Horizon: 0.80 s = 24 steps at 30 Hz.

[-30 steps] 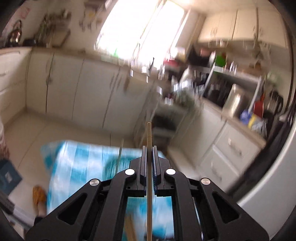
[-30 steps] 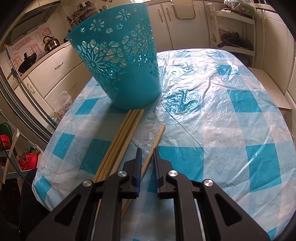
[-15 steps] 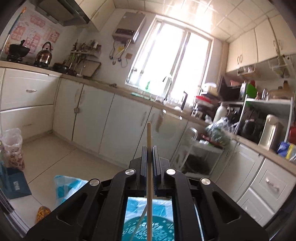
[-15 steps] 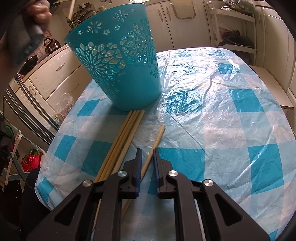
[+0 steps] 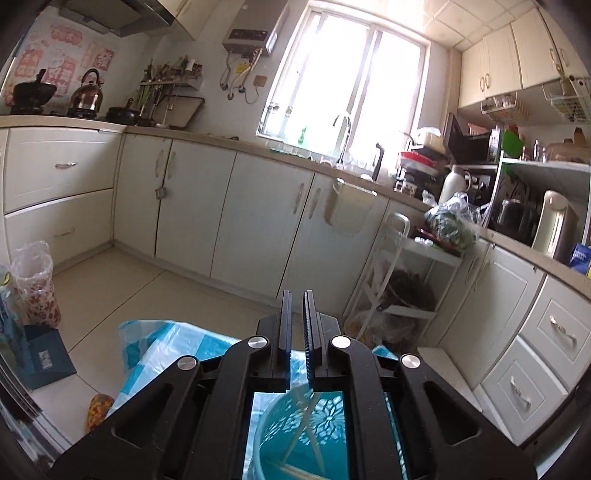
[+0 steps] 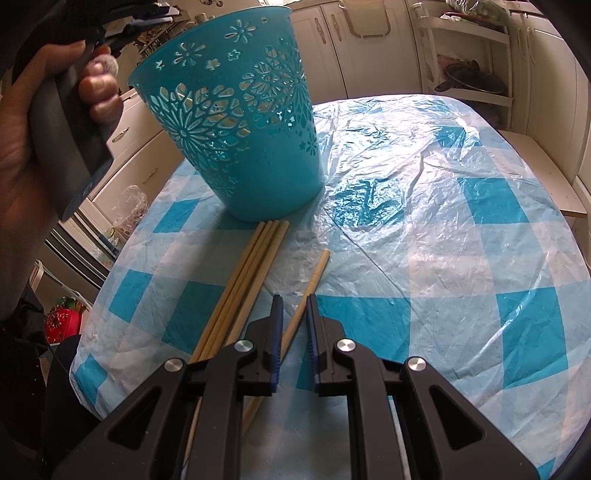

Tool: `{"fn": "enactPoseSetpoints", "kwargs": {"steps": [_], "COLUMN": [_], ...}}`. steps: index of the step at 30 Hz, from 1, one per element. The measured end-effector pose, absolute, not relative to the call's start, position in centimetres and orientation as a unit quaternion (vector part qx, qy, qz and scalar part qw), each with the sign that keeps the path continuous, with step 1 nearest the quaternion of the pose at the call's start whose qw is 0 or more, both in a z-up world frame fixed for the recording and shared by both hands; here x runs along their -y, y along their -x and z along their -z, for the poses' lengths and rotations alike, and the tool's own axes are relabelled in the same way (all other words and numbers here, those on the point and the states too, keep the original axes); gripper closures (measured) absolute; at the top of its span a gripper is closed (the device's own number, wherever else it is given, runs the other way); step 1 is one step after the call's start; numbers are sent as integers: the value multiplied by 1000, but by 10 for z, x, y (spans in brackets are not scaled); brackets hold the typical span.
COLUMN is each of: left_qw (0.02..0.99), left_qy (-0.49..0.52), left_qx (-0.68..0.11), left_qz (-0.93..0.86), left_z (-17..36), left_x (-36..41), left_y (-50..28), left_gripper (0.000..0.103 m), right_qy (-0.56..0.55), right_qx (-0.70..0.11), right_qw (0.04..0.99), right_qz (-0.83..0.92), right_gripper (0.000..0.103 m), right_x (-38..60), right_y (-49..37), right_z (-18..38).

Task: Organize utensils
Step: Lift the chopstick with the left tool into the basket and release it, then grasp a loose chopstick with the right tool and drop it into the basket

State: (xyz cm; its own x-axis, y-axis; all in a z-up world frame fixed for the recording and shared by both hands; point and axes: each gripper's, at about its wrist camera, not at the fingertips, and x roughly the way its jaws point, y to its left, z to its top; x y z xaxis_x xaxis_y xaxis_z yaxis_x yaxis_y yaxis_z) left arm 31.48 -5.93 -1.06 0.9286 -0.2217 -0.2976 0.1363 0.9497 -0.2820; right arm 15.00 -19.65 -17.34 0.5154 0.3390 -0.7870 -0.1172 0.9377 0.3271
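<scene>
My left gripper [image 5: 297, 295] hovers over the teal cut-out basket [image 5: 295, 435], jaws nearly together and nothing between them. Pale chopsticks [image 5: 308, 421] lean inside the basket. In the right wrist view a hand [image 6: 22, 140] holds that gripper [image 6: 122, 31] above the basket [image 6: 236, 122] rim. Several wooden chopsticks [image 6: 247, 280] lie side by side on the checked tablecloth [image 6: 443, 221], ends against the basket's foot. A single chopstick [image 6: 314, 277] lies to their right. My right gripper [image 6: 294, 301] sits low over it, jaws slightly apart, the stick running between and under them.
The oval table's right half holds only crinkled plastic cloth. A white wire cart [image 5: 399, 266] and kitchen cabinets [image 5: 258, 218] stand beyond the table. A plastic bag [image 5: 35, 280] and a blue box [image 5: 44, 358] sit on the floor at left.
The chopstick that stood in my left gripper is gone from its jaws. That gripper swung over the basket and tilted downward. The right gripper has not moved.
</scene>
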Motion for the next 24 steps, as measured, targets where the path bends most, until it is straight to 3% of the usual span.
{"fn": "enactPoseSetpoints", "kwargs": {"steps": [5, 7, 10, 13, 18, 21, 23, 24], "left_qw": [970, 971, 972, 973, 967, 960, 955, 952], "left_qy": [118, 122, 133, 142, 153, 159, 160, 161], "left_qx": [-185, -183, -174, -167, -192, -223, -242, -254], "left_qz": [100, 96, 86, 76, 63, 59, 56, 54], "left_z": [9, 7, 1, -1, 15, 36, 51, 60], "left_x": [52, 46, 29, 9, -21, -35, -43, -47], "left_y": [-304, -295, -276, -254, -221, -208, -201, -198], "left_gripper": [91, 73, 56, 47, 36, 35, 34, 34], "right_qy": [-115, -113, -103, -79, -33, -38, -60, -72], "right_qx": [-476, -476, -474, -472, -462, -450, -460, -466], "right_qw": [862, 863, 865, 870, 873, 877, 873, 870], "right_qz": [-131, -129, -125, -121, -154, -161, -148, -142], "right_gripper": [90, 89, 89, 89, 94, 94, 91, 84], "right_x": [196, 196, 193, 187, 171, 171, 179, 183], "right_y": [-150, -149, -149, -148, -146, -145, -150, -152], "right_z": [172, 172, 172, 171, 166, 155, 155, 157]}}
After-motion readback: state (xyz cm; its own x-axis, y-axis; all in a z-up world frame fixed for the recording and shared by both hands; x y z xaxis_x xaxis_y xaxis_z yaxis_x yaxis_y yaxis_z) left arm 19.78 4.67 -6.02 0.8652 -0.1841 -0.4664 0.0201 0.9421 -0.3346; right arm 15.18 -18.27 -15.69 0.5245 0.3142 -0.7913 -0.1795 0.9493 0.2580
